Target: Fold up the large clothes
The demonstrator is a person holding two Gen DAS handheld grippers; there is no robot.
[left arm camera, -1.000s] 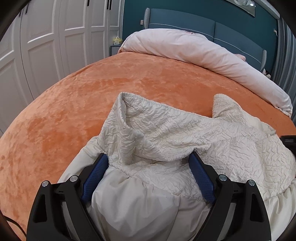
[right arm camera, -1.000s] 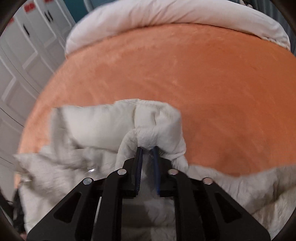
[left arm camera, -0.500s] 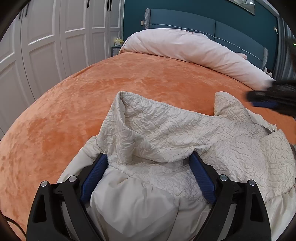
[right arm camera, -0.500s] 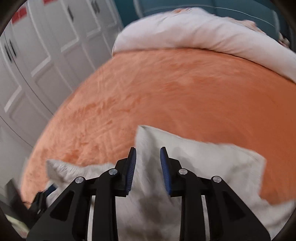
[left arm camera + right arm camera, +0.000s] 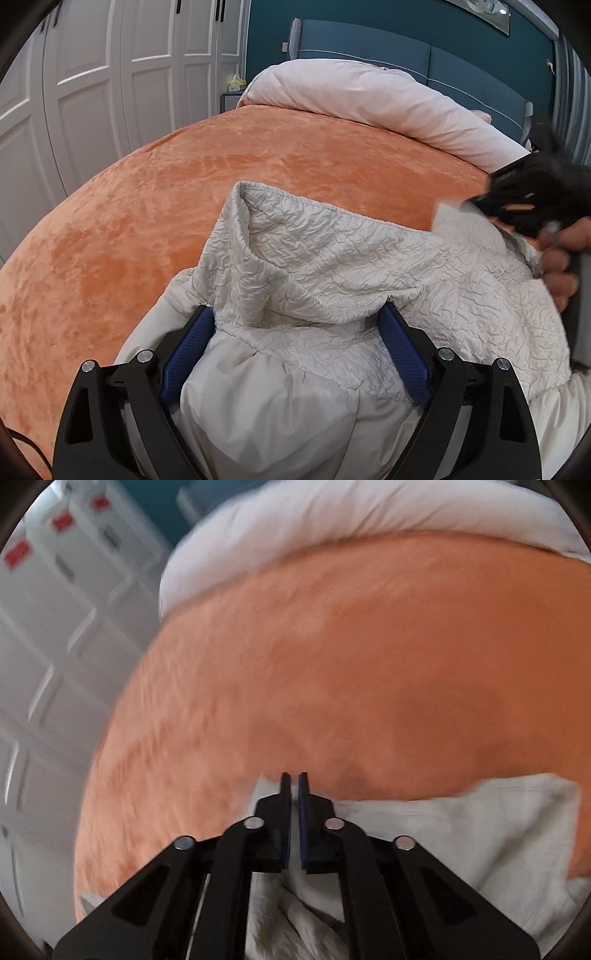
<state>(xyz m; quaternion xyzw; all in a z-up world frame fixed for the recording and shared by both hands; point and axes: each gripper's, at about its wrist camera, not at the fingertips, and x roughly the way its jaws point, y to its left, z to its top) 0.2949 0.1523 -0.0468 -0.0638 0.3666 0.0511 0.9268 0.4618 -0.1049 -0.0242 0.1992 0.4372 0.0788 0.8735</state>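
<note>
— Two grippers to account for. How does the left gripper [image 5: 295,354] stand?

— Its blue pads [image 5: 186,349] are spread wide apart, one on each side of a bunched part of the cream jacket [image 5: 332,266]. The crinkled quilted cloth drapes over and between them, with smoother cream fabric bulging just beneath. The pads touch the cloth at the sides, but the jaws are not pressed together.

— And the right gripper [image 5: 294,780]?

— In its own view the fingers are nearly together, only a thin slit between the blue pads. A pale edge of cloth shows at the tips, but the frame is blurred, so I cannot tell whether anything is pinched there. From the left camera it appears at the far right, dark and smeared, held by a bare hand [image 5: 561,266] over the jacket's right side.

— Where does the jacket lie?

— On the orange bedspread [image 5: 147,206], at the near edge of the bed, its collar or hem standing up in a ridge.

— Further out?

— A pale rolled duvet [image 5: 369,96] lies across the far side of the bed, before a blue headboard [image 5: 369,40]. White wardrobe doors [image 5: 92,74] stand to the left.
</note>
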